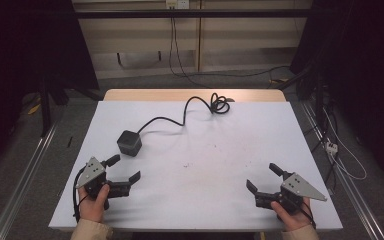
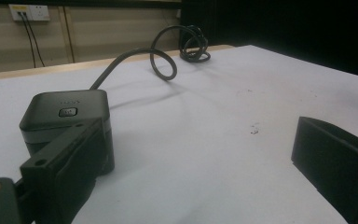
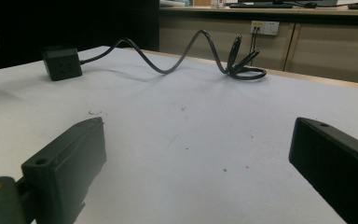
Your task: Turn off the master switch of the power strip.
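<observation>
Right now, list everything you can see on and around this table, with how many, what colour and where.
Cube-shaped black plastic power adapter: one, black, left half of the table, just beyond the left gripper.
Thick black cable: one, black, runs from the adapter toward the far edge, ending in a loose coil.
White table sheet: one, white, covering the tabletop.
Wall socket: one, white, on the far wall, with cords plugged in.
Left gripper: one, black with grey plate, near left corner, jaws open, holding nothing.
Right gripper: one, black with grey plate, near right corner, jaws open, holding nothing.
</observation>
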A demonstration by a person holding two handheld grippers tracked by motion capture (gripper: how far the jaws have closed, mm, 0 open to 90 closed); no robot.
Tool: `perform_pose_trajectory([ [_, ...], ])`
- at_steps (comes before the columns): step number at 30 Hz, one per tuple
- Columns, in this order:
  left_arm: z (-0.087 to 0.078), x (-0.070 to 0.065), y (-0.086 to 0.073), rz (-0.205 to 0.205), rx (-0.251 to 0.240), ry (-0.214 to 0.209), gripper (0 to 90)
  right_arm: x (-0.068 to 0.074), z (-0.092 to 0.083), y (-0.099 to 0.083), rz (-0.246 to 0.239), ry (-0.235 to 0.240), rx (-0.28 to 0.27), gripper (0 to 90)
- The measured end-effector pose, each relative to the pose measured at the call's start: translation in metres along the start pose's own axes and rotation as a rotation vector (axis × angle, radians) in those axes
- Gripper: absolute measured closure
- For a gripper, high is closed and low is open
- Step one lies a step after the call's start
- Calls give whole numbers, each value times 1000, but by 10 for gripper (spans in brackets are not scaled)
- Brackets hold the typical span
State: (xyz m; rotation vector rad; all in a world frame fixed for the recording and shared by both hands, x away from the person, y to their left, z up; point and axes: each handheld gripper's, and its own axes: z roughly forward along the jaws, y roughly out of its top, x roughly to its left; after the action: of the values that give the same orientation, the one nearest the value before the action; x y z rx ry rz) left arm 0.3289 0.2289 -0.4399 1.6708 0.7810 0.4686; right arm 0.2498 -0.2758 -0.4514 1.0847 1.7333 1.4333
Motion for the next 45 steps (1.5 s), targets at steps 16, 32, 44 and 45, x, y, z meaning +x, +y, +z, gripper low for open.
perform_pose_trajectory([
  [16,2,2,4,-28,-16,-1,33,0,0,1,-6,-2,-3,36],
  [32,8,4,10,-41,3,2,35,0,1,2,-9,0,-5,36],
  [44,12,8,16,-42,10,7,38,0,1,2,-10,1,-2,37],
  [45,12,8,16,-42,10,7,38,0,1,2,-10,1,-2,37],
])
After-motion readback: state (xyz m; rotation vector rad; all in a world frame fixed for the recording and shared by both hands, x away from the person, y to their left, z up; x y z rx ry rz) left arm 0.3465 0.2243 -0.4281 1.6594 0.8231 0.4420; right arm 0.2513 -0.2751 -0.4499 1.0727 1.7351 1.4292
